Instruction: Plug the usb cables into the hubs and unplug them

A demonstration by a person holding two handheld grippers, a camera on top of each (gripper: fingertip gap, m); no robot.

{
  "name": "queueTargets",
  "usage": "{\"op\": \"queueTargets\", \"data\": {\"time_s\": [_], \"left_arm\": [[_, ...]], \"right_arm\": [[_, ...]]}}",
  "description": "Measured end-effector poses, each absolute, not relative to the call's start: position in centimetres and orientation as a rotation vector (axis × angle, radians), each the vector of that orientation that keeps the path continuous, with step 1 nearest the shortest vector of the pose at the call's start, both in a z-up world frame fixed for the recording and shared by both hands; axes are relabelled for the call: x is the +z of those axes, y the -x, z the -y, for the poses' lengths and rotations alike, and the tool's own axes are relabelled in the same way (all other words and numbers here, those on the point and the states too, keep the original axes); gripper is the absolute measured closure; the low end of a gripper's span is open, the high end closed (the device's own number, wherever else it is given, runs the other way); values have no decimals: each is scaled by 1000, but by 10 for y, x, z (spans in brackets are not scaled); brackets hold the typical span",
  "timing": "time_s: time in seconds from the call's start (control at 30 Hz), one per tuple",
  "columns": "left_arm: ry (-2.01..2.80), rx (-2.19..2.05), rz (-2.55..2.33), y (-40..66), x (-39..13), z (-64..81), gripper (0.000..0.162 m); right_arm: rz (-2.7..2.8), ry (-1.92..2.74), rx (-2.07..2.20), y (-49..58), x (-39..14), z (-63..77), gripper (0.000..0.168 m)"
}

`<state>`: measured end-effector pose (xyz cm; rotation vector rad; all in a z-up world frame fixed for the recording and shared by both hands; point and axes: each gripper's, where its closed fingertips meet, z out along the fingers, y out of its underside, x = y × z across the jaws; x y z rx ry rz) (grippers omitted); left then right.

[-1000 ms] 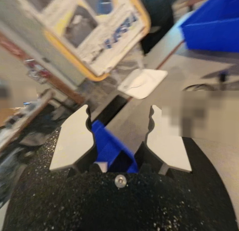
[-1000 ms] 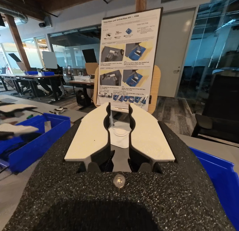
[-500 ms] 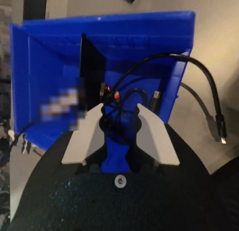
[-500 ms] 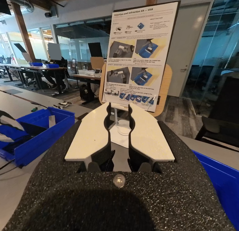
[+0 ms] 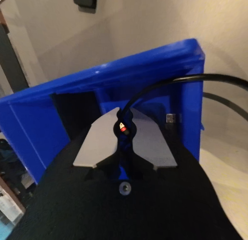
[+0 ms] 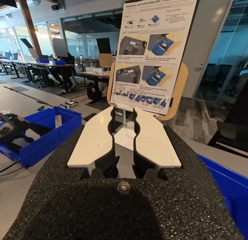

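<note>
In the left wrist view, my left gripper (image 5: 124,112) is down inside a blue bin (image 5: 134,75). Its fingers are closed on a black USB cable (image 5: 147,91). The cable's red-banded plug (image 5: 122,128) sits in the hollow between the fingers, and the cable arcs up and right over the bin wall. A second USB plug (image 5: 170,118) stands at the bin's right wall. My right gripper (image 6: 124,110) is held above the table, narrowly open and empty. No hub shows clearly.
A black divider (image 5: 75,110) splits the bin. In the right wrist view the same bin (image 6: 51,139) lies at the left with the left gripper (image 6: 8,126) in it. A second blue bin (image 6: 228,186) is at the right, and an instruction board (image 6: 154,52) stands ahead on a white base (image 6: 124,138).
My left gripper swung down from facing the board into the blue bin and closed its fingers around the black cable. My right gripper stayed open and only shifted its view slightly.
</note>
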<state>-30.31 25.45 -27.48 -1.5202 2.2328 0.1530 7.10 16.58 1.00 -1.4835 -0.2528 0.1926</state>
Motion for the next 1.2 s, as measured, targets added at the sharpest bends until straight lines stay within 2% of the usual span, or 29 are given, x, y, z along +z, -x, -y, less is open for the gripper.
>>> {"op": "queueTargets", "data": {"time_s": [0.1, 0.2, 0.3, 0.43, 0.67, 0.77, 1.2], "left_arm": [[1574, 210, -2228, 308, -272, -257, 155], [1559, 255, -2069, 311, -245, -264, 156], [1549, 178, -1836, 316, -207, -266, 156], [1472, 158, -1522, 329, -145, -268, 157], [1399, 45, -1082, 312, -59, -255, 157], [1429, -63, -917, 302, -43, -250, 157], [1342, -639, -765, 248, -28, -239, 157]], "right_arm": [[258, 1492, 181, -72, 9, -166, 143], [280, 1483, 198, -68, 11, -167, 143], [365, 1461, 260, -47, 13, -169, 138], [533, 1423, 324, -1, 13, -170, 120], [929, 1417, 555, 121, -11, -178, 119], [996, 1418, 560, 155, -23, -188, 111], [1133, 1496, 662, 203, -84, -221, 107]]}}
